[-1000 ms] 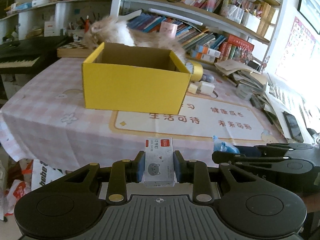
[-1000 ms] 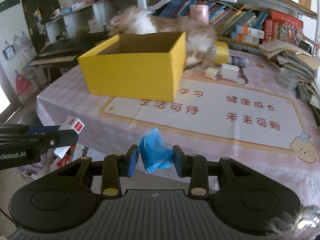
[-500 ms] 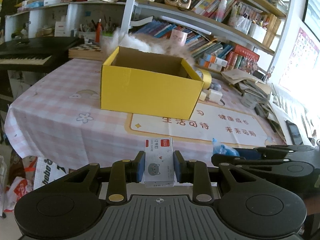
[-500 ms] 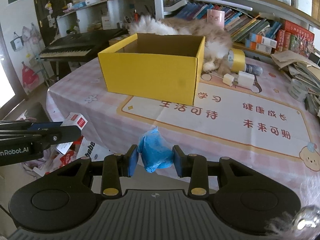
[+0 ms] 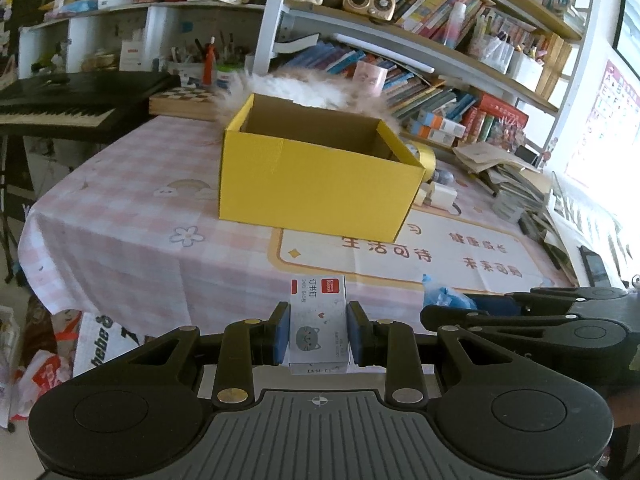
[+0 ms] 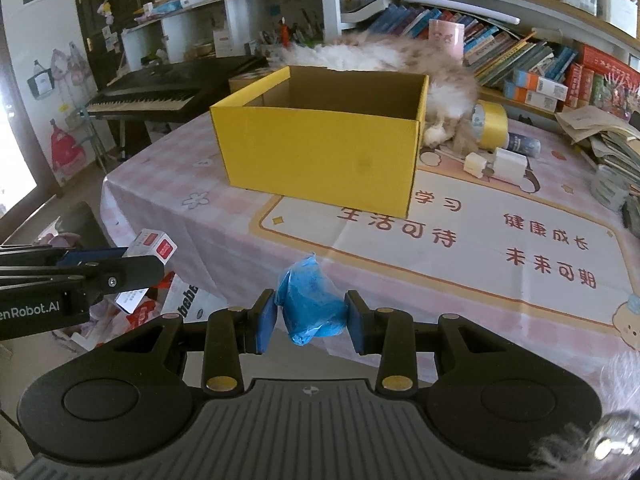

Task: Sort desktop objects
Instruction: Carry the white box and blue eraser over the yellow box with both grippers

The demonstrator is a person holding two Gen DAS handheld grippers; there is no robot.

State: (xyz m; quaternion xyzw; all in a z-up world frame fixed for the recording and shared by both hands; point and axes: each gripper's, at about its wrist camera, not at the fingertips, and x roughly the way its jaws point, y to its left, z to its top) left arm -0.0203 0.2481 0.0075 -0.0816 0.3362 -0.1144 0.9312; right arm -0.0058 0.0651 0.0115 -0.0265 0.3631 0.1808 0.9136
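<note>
One white staple box (image 5: 318,322) — grey cat print, red label

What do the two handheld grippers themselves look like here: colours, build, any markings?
Both the left gripper and right gripper are matte black plastic with ribbed bases, round side housings, brass-coloured pivot pins and blue finger pads. White lettering ending "enRobot.AI" marks the left one's side. No sleeves or cables show.

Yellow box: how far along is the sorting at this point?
Done: nothing that can be seen; the visible part of the yellow box interior looks empty, its floor hidden. In hand: the left gripper is shut on a staple box, and the right gripper is shut on a blue wad, both short of the table edge. Left: both drops, plus the tape roll and charger beside the box.
</note>
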